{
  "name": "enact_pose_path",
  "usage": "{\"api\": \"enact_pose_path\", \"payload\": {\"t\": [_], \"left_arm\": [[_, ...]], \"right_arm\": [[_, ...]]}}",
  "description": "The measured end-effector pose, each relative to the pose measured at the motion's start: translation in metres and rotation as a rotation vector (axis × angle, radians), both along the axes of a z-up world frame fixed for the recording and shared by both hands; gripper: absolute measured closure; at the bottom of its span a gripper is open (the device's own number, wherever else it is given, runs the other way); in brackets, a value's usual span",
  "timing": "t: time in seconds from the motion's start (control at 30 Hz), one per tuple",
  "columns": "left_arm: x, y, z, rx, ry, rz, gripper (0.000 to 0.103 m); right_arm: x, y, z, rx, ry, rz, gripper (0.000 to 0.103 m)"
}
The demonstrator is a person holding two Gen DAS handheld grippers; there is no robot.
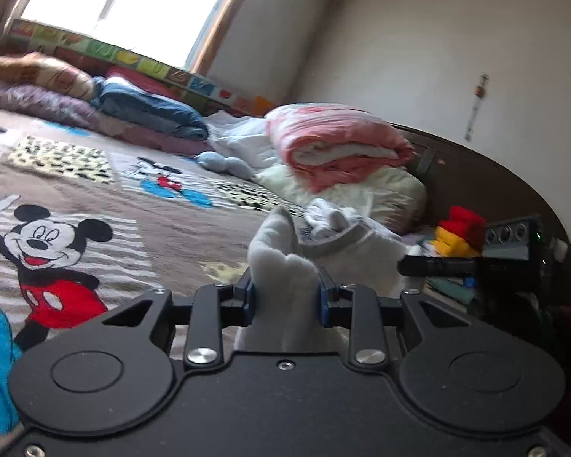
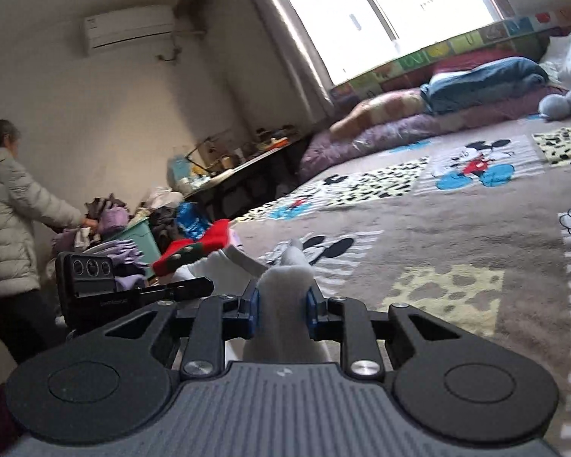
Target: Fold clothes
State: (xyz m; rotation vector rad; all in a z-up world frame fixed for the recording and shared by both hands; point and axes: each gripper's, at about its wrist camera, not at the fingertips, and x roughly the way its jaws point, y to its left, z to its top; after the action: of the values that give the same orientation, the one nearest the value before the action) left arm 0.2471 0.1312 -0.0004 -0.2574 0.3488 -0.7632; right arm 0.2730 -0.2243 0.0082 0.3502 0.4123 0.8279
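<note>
Left tool [image 1: 285, 285]: clamped on a bunched fold of the white garment [image 1: 281, 266]; cloth fills the gap btwn the blue pads and bulges above them.
Right tool [image 2: 283, 295]: same, closed on another bunch of the white garment [image 2: 285, 278]; fabric wedged btwn pads, tail hanging below.
Garment location: held off the bed [image 1: 141, 236] by both tools, slung btwn them; grey-trimmed neckline [image 1: 335, 243] shows just beyond the left tool, w/ more white cloth heaped behind it.
Handling (est.): light, soft, fleecy knit; no stiffness, will sag and drape wherever unsupported. Not fragile, not slippery; pads bite well into the nap. Thick when bunched, so grip stays wide.
Hold points (est.): current grips look like gathered handfuls, not clean edges. For folding, better to take shoulders or hem corners, one per tool, so panel hangs flat.
Long axis: cannot tell for sure; garment too crumpled. Span btwn the two tools runs roughly side to side.
Pointing: neckline faces away from left tool, opening up and fwd. Hem, sleeves: not made out.
Bed cover: brown cartoon-mouse blanket, spread flat; usable as laying surface.
Beyond: folded pink quilt [image 1: 338, 144] and blue quilt [image 1: 152, 110] by window.
Bystander: person in pale puffer jacket [image 2: 7, 209] at a laundry pile, well apart.
</note>
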Motion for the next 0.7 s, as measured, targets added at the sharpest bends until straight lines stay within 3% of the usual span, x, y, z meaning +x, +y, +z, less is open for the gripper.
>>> {"api": "enact_pose_path", "payload": {"t": [0.33, 0.5, 0.7], "left_arm": [[-0.089, -0.024, 0.003, 0.149, -0.085, 0.007, 0.075], [-0.127, -0.039, -0.007, 0.193, -0.076, 0.032, 0.075], [-0.162, -0.067, -0.027, 0.377, -0.091, 0.045, 0.075]], "right_arm": [[-0.091, 0.001, 0.006, -0.089, -0.084, -0.007, 0.078], [-0.132, 0.002, -0.005, -0.106, -0.096, -0.043, 0.078], [-0.168, 0.010, -0.019, -0.217, -0.130, -0.072, 0.077]]}}
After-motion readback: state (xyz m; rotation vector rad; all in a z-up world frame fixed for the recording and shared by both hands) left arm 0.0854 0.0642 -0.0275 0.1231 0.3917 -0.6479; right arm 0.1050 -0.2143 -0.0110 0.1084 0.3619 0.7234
